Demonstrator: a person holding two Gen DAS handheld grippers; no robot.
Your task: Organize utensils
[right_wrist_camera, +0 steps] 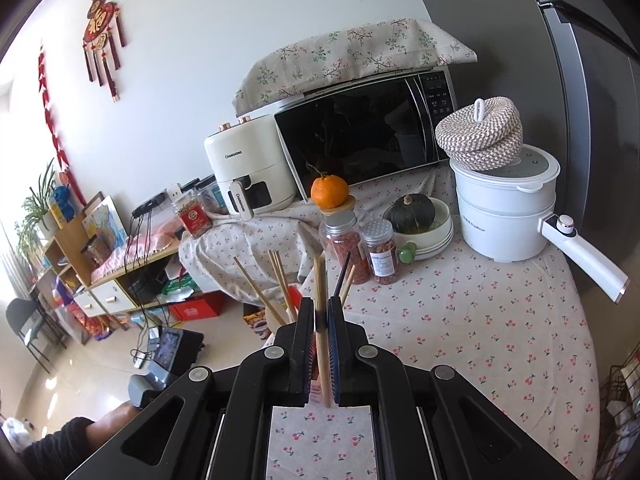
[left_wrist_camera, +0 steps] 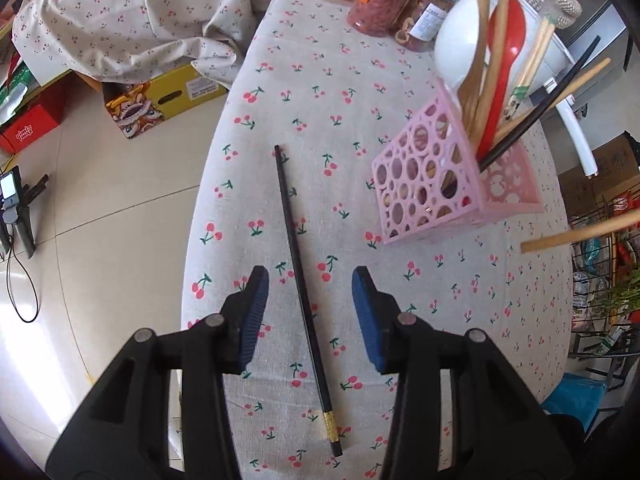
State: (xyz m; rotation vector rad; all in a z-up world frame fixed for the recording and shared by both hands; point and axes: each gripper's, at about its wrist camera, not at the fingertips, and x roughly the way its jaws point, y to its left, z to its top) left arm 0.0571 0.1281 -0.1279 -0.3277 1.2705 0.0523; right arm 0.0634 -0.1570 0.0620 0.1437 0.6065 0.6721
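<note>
Left gripper (left_wrist_camera: 310,312): points steeply down at the worktop (left_wrist_camera: 440,288), which is covered with a cherry-print cloth. Its blue-padded fingers (left_wrist_camera: 256,312) stand partly apart, one on each side of a black chopstick (left_wrist_camera: 298,264) with a gold band near its thick end. The chopstick lies flat on the cloth between the pads, and neither pad touches it.

Pink holder (left_wrist_camera: 432,184): a square caddy with round holes, standing on the worktop to the right of the black chopstick and well apart from it. It carries a white ladle (left_wrist_camera: 456,48), a red spoon (left_wrist_camera: 506,40), several wooden chopsticks and one black one, all leaning.

Right gripper (right_wrist_camera: 321,312): the fingers are closed tight on a wooden chopstick (right_wrist_camera: 321,280), which stands nearly upright between the pads and projects above and below them. In the left wrist view the same wooden stick enters from the right edge, above the worktop and beside the holder.

Background, far end of the worktop: two jars (right_wrist_camera: 362,250), an orange (right_wrist_camera: 329,191), a white electric pot (right_wrist_camera: 504,216) and a microwave (right_wrist_camera: 360,128).
</note>
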